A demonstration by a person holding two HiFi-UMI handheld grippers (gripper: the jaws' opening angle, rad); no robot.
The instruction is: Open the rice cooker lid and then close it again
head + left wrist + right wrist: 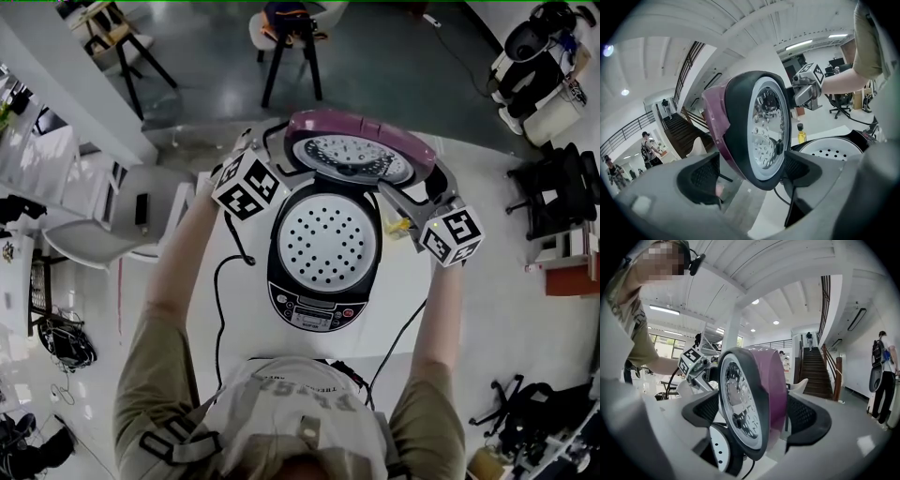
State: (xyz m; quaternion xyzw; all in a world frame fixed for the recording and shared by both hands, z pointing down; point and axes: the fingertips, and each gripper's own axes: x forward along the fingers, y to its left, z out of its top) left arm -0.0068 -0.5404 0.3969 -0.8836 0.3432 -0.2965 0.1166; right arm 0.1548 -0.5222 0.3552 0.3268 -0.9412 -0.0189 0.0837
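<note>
The rice cooker [323,281] stands on the white table [234,319] with its purple lid [352,141] raised upright at the far side; the white perforated plate [328,239] inside is exposed. My left gripper [281,155] straddles the lid's left edge and my right gripper [427,183] straddles its right edge. In the left gripper view the lid [759,126] stands between the jaws of the left gripper [750,173], with a gap at the purple side. The right gripper view shows the lid [750,399] inside the right gripper [750,417], pads slightly apart from it. Both stand open.
A small yellow bottle [398,225] stands on the table right of the cooker. A black cable [220,281] runs along the left of the cooker. Chairs [291,37] and a staircase [815,371] lie beyond the table; people walk far off.
</note>
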